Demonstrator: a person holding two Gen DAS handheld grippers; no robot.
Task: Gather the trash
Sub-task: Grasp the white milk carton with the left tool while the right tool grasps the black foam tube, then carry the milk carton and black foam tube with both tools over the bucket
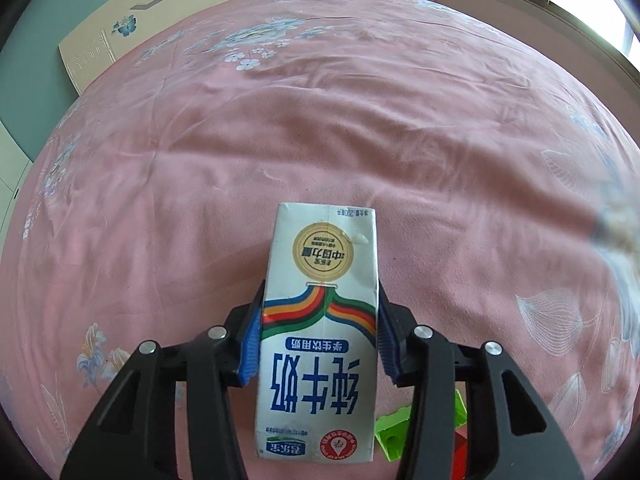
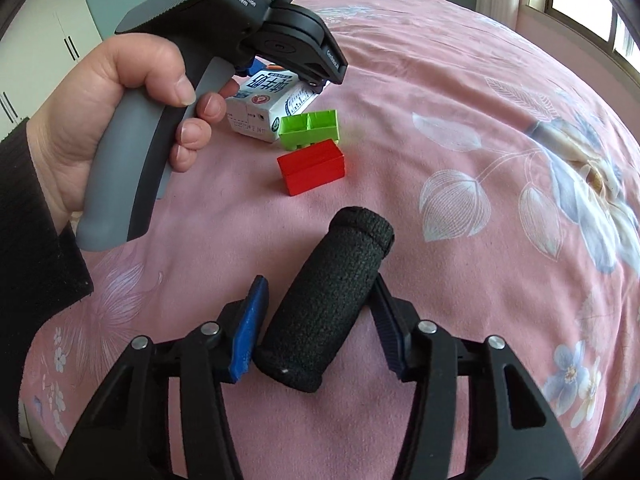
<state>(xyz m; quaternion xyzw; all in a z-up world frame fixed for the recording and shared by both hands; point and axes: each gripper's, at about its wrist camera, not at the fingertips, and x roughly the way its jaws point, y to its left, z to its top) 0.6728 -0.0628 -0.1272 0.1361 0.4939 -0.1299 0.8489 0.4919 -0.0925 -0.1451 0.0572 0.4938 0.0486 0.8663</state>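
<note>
Fingers of the left gripper [image 1: 320,332] squeeze a milk carton [image 1: 318,332] lying on the pink bed [image 1: 320,140]. Only the right view shows the right gripper [image 2: 316,320] clamped on a black roll [image 2: 324,304], a hand [image 2: 116,108], and a green block [image 2: 310,128] touching a red block [image 2: 312,166].

in the left wrist view the green block [image 1: 394,428] is mostly hidden behind the milk carton [image 1: 318,320] and a gripper finger, and just a sliver of the red block [image 1: 581,446] peeks out beside it. In the right wrist view the left gripper's body covers most of that carton, so its fingertips can't be seen there, and the black sleeve [image 2: 28,240] is cut off at the frame's left edge. There's also a blurry smear at the right side of the left wrist view, can't tell what it is
</note>
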